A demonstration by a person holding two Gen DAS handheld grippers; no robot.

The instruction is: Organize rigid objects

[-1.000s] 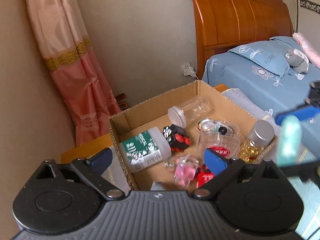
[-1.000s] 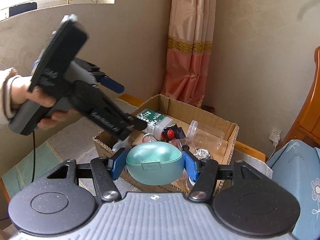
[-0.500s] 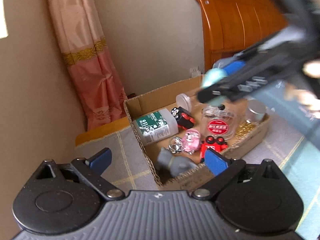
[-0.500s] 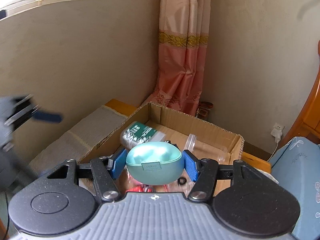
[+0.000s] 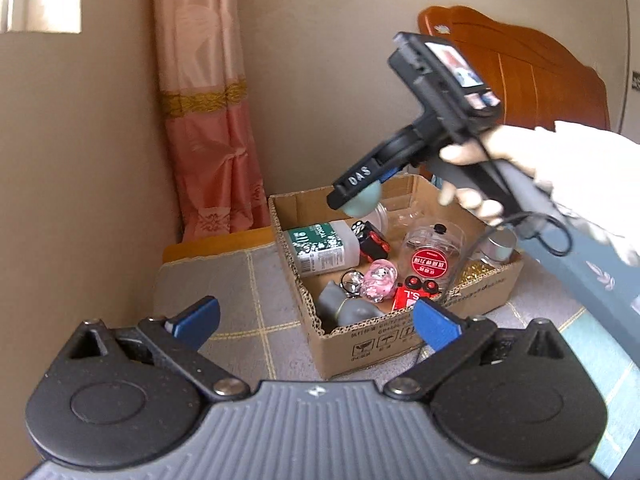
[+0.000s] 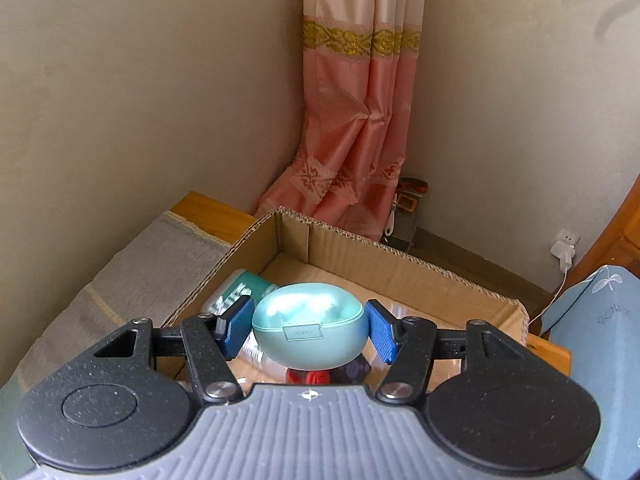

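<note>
My right gripper (image 6: 308, 330) is shut on a teal earbud case (image 6: 308, 326) and holds it over the open cardboard box (image 6: 360, 248). In the left wrist view the right gripper (image 5: 362, 196) hangs above the far part of the box (image 5: 368, 344) with the teal case (image 5: 363, 202) between its fingers. The box holds a green-labelled bottle (image 5: 320, 246), a black and red cube (image 5: 370, 238), a clear tub with a red label (image 5: 432, 254), a pink charm (image 5: 378, 286) and a grey object (image 5: 346, 308). My left gripper (image 5: 316, 322) is open and empty, short of the box's near side.
The box stands on a grey checked cloth (image 5: 240, 280) over a wooden table. A pink curtain (image 5: 208, 120) hangs in the corner behind. A wooden headboard (image 5: 520, 76) and blue bedding (image 6: 600, 340) lie to the right. A wall socket with a charger (image 6: 564, 250) sits low on the wall.
My left gripper has pulled back and away from the box. My right gripper has carried the teal case forward and over the box, lower and closer to its contents.
</note>
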